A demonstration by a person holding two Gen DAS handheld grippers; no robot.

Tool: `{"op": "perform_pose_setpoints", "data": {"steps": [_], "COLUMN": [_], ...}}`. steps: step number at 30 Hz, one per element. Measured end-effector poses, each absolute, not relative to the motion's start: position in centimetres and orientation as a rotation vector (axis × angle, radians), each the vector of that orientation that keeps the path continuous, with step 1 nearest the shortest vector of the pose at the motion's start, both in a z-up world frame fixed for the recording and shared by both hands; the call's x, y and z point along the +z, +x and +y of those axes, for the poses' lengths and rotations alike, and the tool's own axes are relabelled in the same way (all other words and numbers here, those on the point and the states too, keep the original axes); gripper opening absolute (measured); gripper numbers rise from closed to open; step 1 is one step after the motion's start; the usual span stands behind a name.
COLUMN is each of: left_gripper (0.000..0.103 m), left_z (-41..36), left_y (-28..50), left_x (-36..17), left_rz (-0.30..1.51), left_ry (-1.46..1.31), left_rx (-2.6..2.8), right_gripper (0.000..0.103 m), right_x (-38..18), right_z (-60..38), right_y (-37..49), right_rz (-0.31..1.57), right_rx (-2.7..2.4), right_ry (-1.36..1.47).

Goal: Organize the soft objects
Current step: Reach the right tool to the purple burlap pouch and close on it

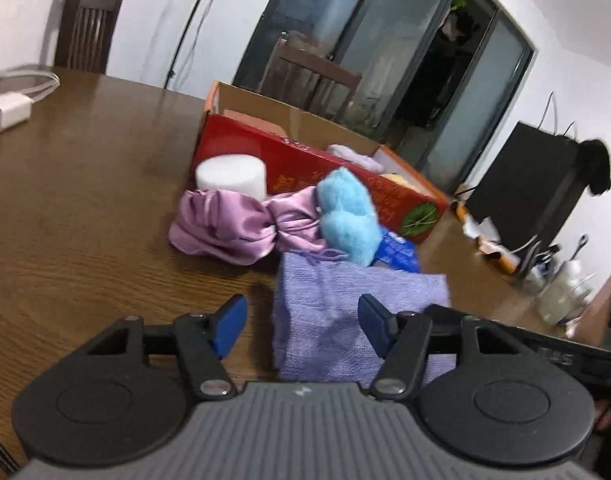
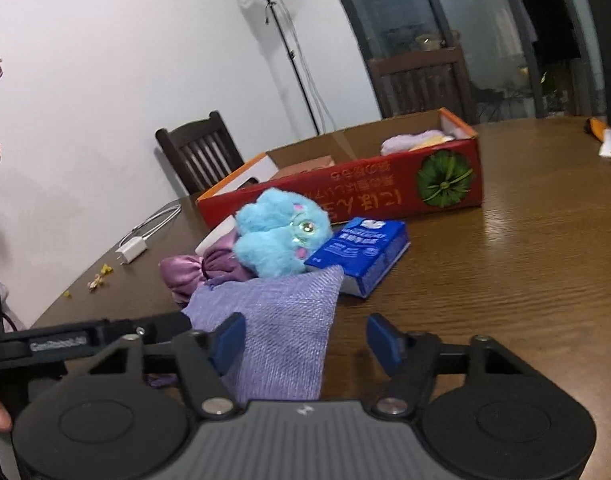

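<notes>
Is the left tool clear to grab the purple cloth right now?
Probably yes: the purple cloth lies between the left tool's open fingers, nothing covering it. The right tool is working the same cloth alongside.

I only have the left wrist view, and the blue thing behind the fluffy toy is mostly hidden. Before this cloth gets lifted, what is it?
Observer: It is a blue tissue pack lying flat on the table. The far corner of the purple cloth overlaps its near edge.
Operator: Is the right gripper on the cloth?
Observer: The right gripper is open. The cloth lies between its fingers, against one of them only.
Operator: Is anything loose near the charger?
Observer: There are small yellow scraps on the table beside the white charger.
</notes>
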State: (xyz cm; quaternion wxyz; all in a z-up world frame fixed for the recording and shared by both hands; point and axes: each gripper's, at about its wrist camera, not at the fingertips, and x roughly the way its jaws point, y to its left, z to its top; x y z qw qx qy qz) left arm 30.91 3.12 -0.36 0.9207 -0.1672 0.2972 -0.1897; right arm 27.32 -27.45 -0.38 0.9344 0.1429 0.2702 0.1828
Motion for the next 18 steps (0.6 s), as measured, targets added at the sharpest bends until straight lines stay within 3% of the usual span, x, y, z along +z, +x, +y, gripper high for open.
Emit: {"op": "perform_pose_setpoints", "data": {"steps": [2,4,5,6,9,18], "left_gripper": [0.061,0.047,0.041,0.030,0.018,0.013], "left_z": [3.1,3.1,3.0,2.9,2.5,2.3], "left_y": [31.3,31.6,31.5,31.3,30.7,30.9], "left_x": [-0.6,-0.7,-0.6,-0.5,-0.2,-0.1], "left_rz": [0.638,0.646,0.644,0.635,0.601,0.601], "left_ry": [-0.364,-0.383,-0.380,-0.371,-0.337,-0.320], "left_rx": [-0.408,-0.441,-0.447,-0.447,-0.451,-0.463], "right_gripper": [0.042,0.029,0.017,0.014,0.009,0.009], "right_x": [-0.7,-1.0,-1.1,-1.1,-1.3,-1.5], "right_z": [-27.4,-27.0,-26.9,-26.8,-27.1,-27.2], "right_y": [28.2,29.0,29.2,29.4,29.5,29.8], "right_rz": [0.580,0.626,0.633,0.638,0.647,0.659], "right_rx": [0.417,0.431,0.439,0.443,0.469,0.502], "right_ry": [0.312,0.312,0.309,0.307,0.335,0.357]}}
